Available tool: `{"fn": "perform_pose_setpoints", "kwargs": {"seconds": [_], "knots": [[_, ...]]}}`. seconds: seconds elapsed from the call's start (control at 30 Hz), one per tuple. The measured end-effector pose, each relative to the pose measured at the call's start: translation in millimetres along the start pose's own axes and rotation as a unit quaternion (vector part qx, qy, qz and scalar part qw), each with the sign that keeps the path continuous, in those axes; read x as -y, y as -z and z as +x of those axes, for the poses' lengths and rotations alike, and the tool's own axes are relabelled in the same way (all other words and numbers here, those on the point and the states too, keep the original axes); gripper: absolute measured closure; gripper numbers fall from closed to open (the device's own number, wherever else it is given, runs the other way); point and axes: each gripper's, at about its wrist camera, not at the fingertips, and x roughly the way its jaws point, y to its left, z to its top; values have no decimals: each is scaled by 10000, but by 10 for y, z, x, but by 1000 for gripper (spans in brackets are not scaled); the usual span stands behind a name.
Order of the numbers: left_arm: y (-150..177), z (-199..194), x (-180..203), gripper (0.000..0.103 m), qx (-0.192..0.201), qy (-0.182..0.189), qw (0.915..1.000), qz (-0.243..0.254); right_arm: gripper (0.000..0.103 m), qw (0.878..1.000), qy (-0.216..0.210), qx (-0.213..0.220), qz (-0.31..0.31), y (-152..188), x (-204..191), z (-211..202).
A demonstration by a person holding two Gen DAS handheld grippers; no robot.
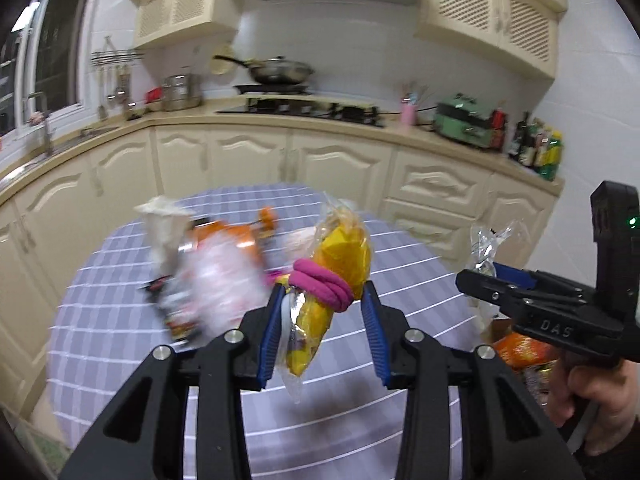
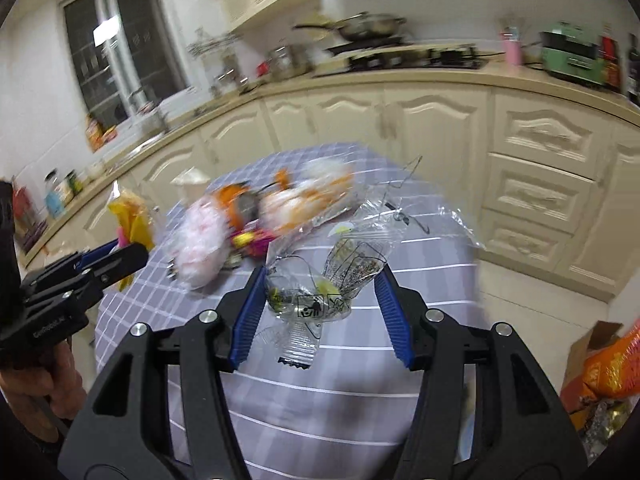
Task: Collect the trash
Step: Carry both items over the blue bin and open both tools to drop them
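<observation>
My left gripper [image 1: 324, 292] is shut on a yellow packet in a clear bag [image 1: 340, 256] with a magenta band [image 1: 320, 284] wrapped around it. The packet hangs above the round table with its lilac checked cloth [image 1: 120, 320]. In the right wrist view the left gripper [image 2: 120, 254] shows at the left, the yellow packet [image 2: 132, 216] at its tips. My right gripper [image 2: 323, 280] is shut on a crumpled clear plastic wrapper [image 2: 320, 300], also lifted off the table [image 2: 360, 400]. The right gripper [image 1: 480, 276] and the clear wrapper [image 1: 488, 248] appear at the right of the left wrist view. Blurred orange and white wrappers [image 1: 216, 268] [image 2: 280, 208] lie on the table.
A cardboard box with orange packaging [image 2: 608, 368] [image 1: 524, 348] sits low to the table's right. Cream cabinets and a curved counter [image 1: 280, 120] ring the table, bearing a hob with a wok [image 1: 280, 70] and a green appliance [image 1: 464, 124]. A person's hand [image 1: 592, 396] grips the right tool.
</observation>
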Motion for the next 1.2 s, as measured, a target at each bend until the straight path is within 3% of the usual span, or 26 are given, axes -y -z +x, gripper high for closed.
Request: {"fn": "perform_pose_setpoints", "kwargs": {"seconds": [0.13, 0.27, 0.5, 0.8, 1.1, 1.17, 1.2], "knots": [[-45, 227, 535, 66, -77, 540, 9983, 210, 48, 9966, 604, 108, 553, 44, 698, -285], [7, 552, 1139, 65, -371, 1071, 9926, 441, 48, 9834, 1253, -94, 1309, 320, 1512, -463], [480, 1235, 2221, 65, -1203, 1834, 9707, 979, 46, 9402, 2005, -796, 2635, 1233, 2779, -531], [1313, 2253, 3028, 65, -2533, 2071, 9346, 1398, 46, 9035, 1912, -1462, 3547, 2124, 3469, -233], [1838, 3028, 3363, 63, -3448, 2321, 9005, 1279, 45, 8786, 1717, -1631, 4147, 2448, 3774, -26], [1897, 3092, 3407, 51, -3578, 2296, 8960, 1285, 24, 8735, 1670, -1605, 4283, 2483, 3817, -24], [1908, 3136, 3419, 33, -3606, 2248, 8962, 1276, 19, 8697, 1682, -1598, 4357, 2500, 3838, -28]]}}
